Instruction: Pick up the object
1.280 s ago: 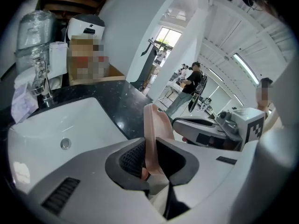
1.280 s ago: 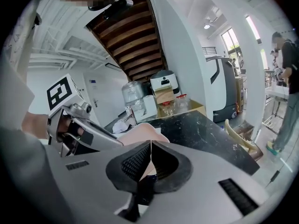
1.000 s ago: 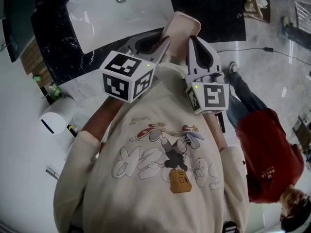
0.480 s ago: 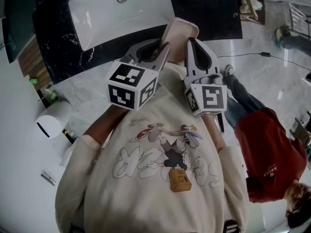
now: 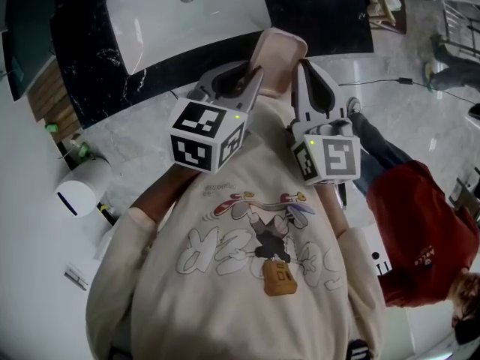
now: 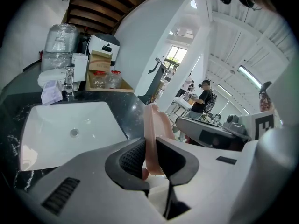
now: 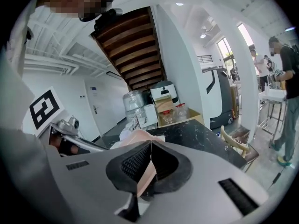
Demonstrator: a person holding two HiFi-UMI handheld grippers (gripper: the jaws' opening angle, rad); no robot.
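A pale pink plastic object (image 5: 279,53) hangs in the air between my two grippers, above the black counter's front edge. My left gripper (image 5: 253,73) is shut on its left rim; the thin pink rim (image 6: 152,141) stands upright between the left gripper's (image 6: 150,164) dark pads. My right gripper (image 5: 298,66) is shut on the opposite side. In the right gripper view the pink object's edge (image 7: 145,178) is pinched between the right gripper's (image 7: 149,164) nearly touching pads. The far part of the object is hidden by the jaws.
A white sink (image 5: 172,21) is set in the black marble counter (image 5: 330,13) just ahead. A white cylindrical bin (image 5: 82,186) stands at the left. A person in red (image 5: 420,238) is close at the right, and a cable (image 5: 390,77) lies on the floor.
Both grippers have risen a little and drifted slightly right, with the pink object still pinched between them. Neither grip has altered.
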